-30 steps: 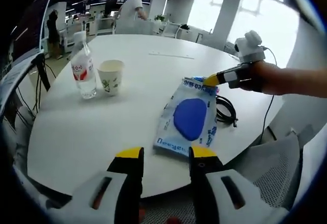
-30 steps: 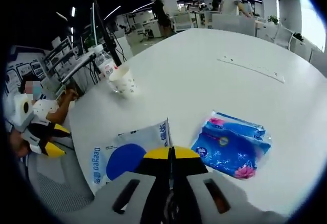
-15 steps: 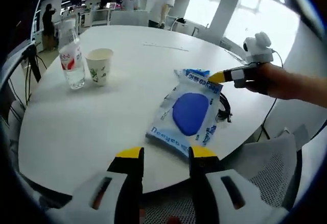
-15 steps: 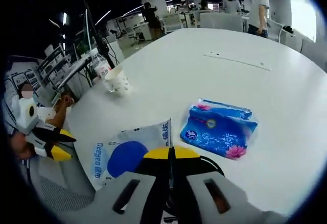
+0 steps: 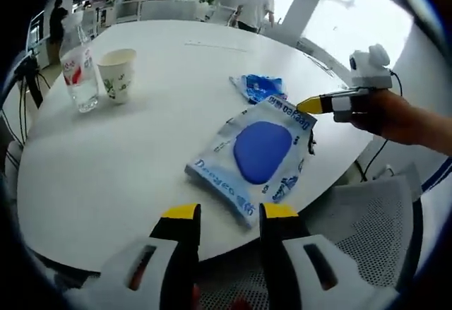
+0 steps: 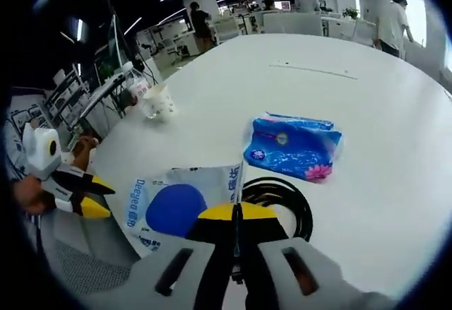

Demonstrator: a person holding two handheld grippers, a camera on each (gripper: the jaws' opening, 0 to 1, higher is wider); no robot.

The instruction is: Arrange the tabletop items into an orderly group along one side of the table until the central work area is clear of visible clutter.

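Left to right in my left gripper view: bottle (image 5: 75, 70) & cup (image 5: 115, 74) stand upright, just beside each other near the far-left edge of the tabletop (image 5: 127, 162). Bottle looks part full, so some weight, rigid enough; I'd take it mid-body. Cup is paper, light, crushes easily, so gentle pinch at the rim. My left tool (image 5: 224, 215) hangs off the near edge w/ jaws apart, nothing in them. Mid tabletop lies the pouch (image 5: 256, 157), flat, soft, glossy film: slippery & floppy, best taken by a corner/seam. My right tool (image 5: 309, 104) has its jaws together, clamped on the pouch's far corner, so the rest will prob sag or drag. Behind it a tissue pack (image 5: 258, 87): soft, light, squashy, grab across the middle. In my right gripper view a black cable coil (image 6: 284, 198) sits just under the pouch edge, near the tissue pack; limp, could snag; hook the whole loop.
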